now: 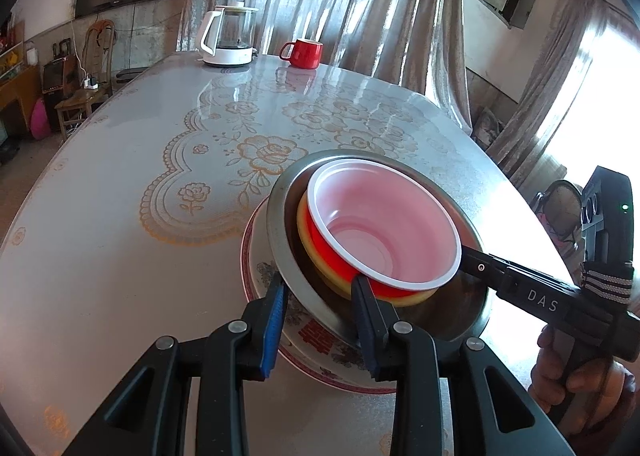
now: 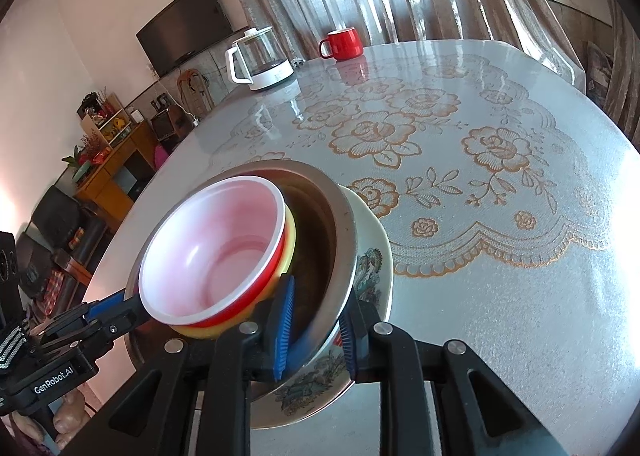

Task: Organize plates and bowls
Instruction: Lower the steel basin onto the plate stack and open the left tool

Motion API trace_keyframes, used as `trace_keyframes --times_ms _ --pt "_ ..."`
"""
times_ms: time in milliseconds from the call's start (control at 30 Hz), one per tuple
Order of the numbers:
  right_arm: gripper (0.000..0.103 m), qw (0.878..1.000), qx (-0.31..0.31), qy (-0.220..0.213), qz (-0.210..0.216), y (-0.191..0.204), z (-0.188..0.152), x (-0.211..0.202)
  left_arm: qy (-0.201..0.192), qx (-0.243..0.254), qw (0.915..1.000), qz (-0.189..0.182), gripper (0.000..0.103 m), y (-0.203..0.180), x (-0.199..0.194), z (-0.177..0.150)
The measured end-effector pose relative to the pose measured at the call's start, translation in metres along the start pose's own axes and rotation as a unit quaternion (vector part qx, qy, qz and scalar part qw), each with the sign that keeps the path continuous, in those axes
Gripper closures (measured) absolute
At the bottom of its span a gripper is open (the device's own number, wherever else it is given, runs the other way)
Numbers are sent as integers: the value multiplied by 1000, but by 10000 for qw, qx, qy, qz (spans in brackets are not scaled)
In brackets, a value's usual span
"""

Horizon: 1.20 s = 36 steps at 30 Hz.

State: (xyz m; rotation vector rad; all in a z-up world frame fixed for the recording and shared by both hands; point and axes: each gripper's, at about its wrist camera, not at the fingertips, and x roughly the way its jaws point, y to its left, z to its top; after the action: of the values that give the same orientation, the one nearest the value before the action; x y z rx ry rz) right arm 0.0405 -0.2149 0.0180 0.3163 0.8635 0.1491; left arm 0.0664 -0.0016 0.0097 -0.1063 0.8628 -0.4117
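A stack stands on the table near its front edge. At the bottom lies a patterned plate. On it sits a steel bowl, which holds a yellow bowl. A red bowl with a white inside nests in the yellow one. My left gripper straddles the steel bowl's near rim, one pad outside and one inside, and looks shut on it. From the opposite side my right gripper is shut on the same rim.
A glass kettle on a white base and a red mug stand at the table's far end. The floral tablecloth lies between them and the stack. A person's hand holds the right gripper's handle.
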Motion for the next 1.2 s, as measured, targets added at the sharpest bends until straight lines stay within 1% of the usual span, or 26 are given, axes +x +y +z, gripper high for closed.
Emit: trace_keyframes --times_ms 167,367,467,567,667,800,1000,1100,1167,1200 --pt "82 10000 36 1 -4 2 -2 0 -38 15 10000 85 70 -2 -2 -1" --pt "82 10000 93 11 -4 2 -4 -2 -40 -24 9999 100 69 -2 -3 -2" --pt "81 9998 186 40 41 3 -7 -4 -46 -59 9998 158 66 -1 -3 -2" --pt "81 9995 278 41 107 4 -10 -5 -58 -68 9998 187 66 -1 -3 -1" --pt "80 9996 287 11 84 6 -11 -5 -95 -43 9996 263 66 -1 -3 -2" --pt "81 9995 291 -76 82 6 -11 -3 -98 -46 9995 288 66 -2 -3 -3" --pt "80 9995 293 -39 63 9 -13 -5 -117 -113 9995 285 66 -2 -5 -4" --pt "76 9991 386 3 173 7 -15 -8 -145 -118 9994 298 62 -2 -8 -4" --pt "75 9988 430 7 234 7 -16 -9 -158 -140 9993 304 58 0 -9 -6" --pt "75 9988 419 -4 247 7 -17 -11 -170 -156 9993 297 57 0 -10 -7"
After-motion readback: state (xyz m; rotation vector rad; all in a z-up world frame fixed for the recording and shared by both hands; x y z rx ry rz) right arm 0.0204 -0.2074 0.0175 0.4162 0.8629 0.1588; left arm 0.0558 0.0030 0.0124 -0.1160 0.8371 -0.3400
